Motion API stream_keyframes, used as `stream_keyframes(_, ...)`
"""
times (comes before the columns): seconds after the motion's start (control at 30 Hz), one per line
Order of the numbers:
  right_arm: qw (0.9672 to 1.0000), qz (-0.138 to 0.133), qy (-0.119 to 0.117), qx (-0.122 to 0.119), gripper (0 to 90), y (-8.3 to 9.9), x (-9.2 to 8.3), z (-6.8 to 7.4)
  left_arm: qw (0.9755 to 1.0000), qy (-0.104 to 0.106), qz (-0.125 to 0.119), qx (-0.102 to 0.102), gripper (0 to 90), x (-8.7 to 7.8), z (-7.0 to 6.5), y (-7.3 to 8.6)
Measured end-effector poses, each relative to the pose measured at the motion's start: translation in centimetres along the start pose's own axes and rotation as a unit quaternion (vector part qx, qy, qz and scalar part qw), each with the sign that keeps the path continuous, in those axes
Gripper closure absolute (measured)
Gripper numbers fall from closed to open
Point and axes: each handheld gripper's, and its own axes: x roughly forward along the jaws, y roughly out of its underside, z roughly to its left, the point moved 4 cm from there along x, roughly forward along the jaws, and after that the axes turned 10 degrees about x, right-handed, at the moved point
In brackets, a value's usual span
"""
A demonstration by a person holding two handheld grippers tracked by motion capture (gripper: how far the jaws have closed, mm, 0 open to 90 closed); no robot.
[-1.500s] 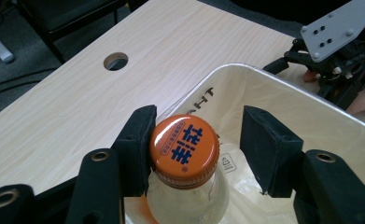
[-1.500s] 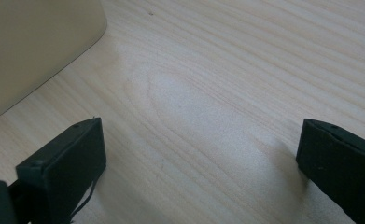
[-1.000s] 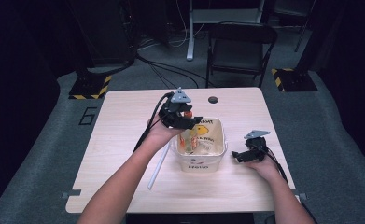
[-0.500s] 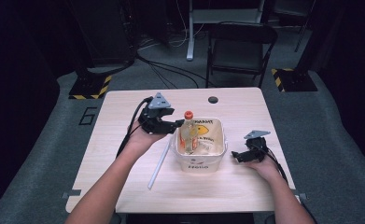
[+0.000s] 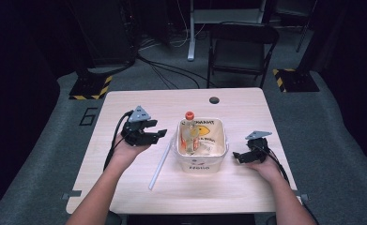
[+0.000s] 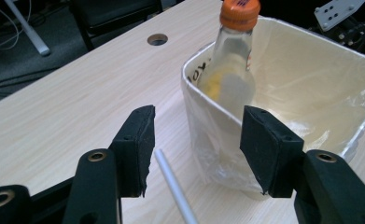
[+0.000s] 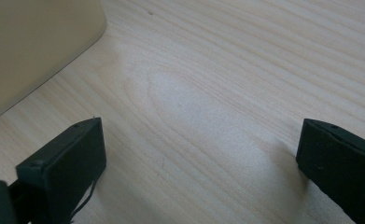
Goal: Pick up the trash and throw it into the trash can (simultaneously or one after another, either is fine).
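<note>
A clear bottle (image 5: pixel 190 133) with an orange cap (image 5: pixel 189 115) leans inside a white tub (image 5: pixel 201 163) that stands near the middle of the table (image 5: pixel 125 187). The cap rests against the far left corner of the tub's rim and rises above it. In the left gripper view the bottle (image 6: pixel 230 70) shows pale liquid and a yellow patch through the glass, and a thin plastic liner (image 6: pixel 311 93) covers the tub's inside.

A white straw-like tube (image 5: pixel 159 161) lies flat on the table just left of the tub, running toward the near edge.

The left gripper (image 5: pixel 158 134) is to the left of the tub, apart from it, pointing at its side. Its jaws have just been closing a little, yet they stand spread with nothing pinched; the tube (image 6: pixel 173 186) lies on the table below the gap.

The right gripper (image 5: pixel 236 156) rests just right of the tub, low over the table. Its jaws are wide apart over bare wood, gripping nothing, with the tub's wall (image 7: pixel 35 46) off to one side.
</note>
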Motion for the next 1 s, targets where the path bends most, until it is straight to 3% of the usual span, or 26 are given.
stream_keyframes(0.43, 1.0, 0.0, 0.001, 0.005, 0.7, 0.0, 0.0, 0.1, 0.9995, -0.01, -0.007, -0.028, 46.3, 0.1, -0.3, 3.7)
stream_keyframes(1.0, 1.0, 0.0, 0.002, 0.005, 0.7, 0.0, 0.0, 0.1, 0.9981, -0.012, 0.026, -0.054, 47.5, 1.2, -1.4, 8.2)
